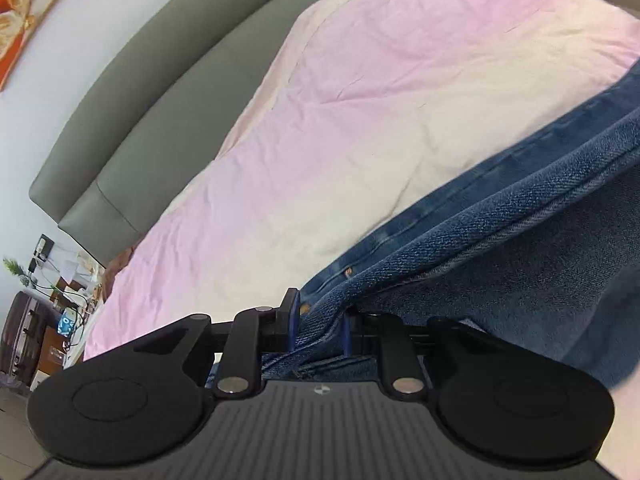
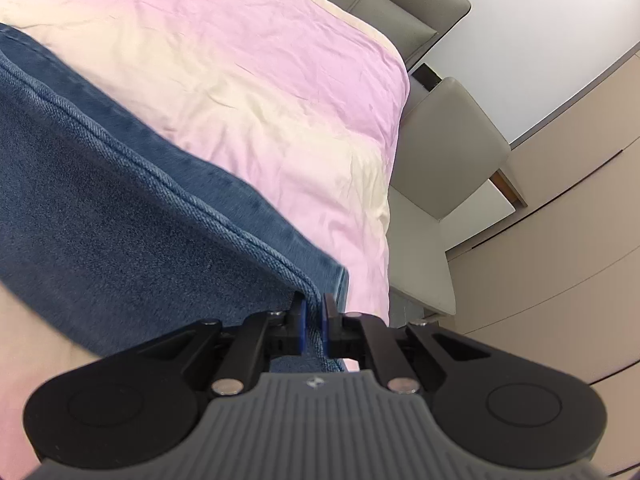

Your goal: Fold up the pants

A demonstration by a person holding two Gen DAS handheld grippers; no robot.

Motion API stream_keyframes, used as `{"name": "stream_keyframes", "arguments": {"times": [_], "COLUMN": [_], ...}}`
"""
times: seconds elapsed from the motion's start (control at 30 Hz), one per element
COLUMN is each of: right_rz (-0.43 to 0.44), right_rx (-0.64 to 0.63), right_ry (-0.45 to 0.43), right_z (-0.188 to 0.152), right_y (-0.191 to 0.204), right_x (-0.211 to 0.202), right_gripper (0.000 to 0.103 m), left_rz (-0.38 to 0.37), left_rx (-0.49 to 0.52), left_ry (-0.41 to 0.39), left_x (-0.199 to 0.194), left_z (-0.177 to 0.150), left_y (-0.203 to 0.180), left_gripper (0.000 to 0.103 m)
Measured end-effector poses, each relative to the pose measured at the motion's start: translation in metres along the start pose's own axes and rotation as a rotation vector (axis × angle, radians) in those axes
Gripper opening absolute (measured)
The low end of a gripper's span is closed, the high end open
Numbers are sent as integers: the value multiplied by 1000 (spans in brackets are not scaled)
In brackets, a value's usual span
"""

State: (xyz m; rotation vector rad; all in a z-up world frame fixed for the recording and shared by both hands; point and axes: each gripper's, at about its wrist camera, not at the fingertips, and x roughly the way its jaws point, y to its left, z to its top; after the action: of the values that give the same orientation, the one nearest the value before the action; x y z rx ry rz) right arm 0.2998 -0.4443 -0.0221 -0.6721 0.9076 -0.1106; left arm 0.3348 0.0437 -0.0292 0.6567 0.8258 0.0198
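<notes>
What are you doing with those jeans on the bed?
A person is folding jeans over a bed with pink and cream bedding, using a gripper in each hand. The left gripper is clamped on a thick bunch of denim near the pocket rivets. The right gripper is pinched shut on a seamed edge of the jeans. The fabric stretches between the two grippers, so the fold is not laid down yet.

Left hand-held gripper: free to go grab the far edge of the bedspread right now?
Probably not. The left hand-held gripper is clamped on the jeans, so it would have to drop them first; the bedspread itself lies open ahead.
</notes>
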Motion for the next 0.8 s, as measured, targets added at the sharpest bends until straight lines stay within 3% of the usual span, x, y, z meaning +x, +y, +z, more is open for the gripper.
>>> {"name": "stream_keyframes", "arguments": {"times": [0.17,0.37,0.5,0.67,0.8], "right_rz": [16,41,51,44,70], "right_rx": [-32,-75,-78,-76,-7], "right_ry": [62,134,153,109,143], "right_z": [37,48,46,46,61], "right_y": [12,35,42,27,12], "right_x": [86,158,173,141,148], "right_gripper": [0,0,0,0,0], "left_rz": [-33,-65,-63,-42,-54], "left_rx": [6,13,15,24,16], "left_ry": [96,169,158,89,122], "left_x": [68,124,128,90,101], "left_z": [16,14,6,2,22], "left_y": [-21,-43,-47,-31,-24], "left_gripper": [23,23,23,22,22]}}
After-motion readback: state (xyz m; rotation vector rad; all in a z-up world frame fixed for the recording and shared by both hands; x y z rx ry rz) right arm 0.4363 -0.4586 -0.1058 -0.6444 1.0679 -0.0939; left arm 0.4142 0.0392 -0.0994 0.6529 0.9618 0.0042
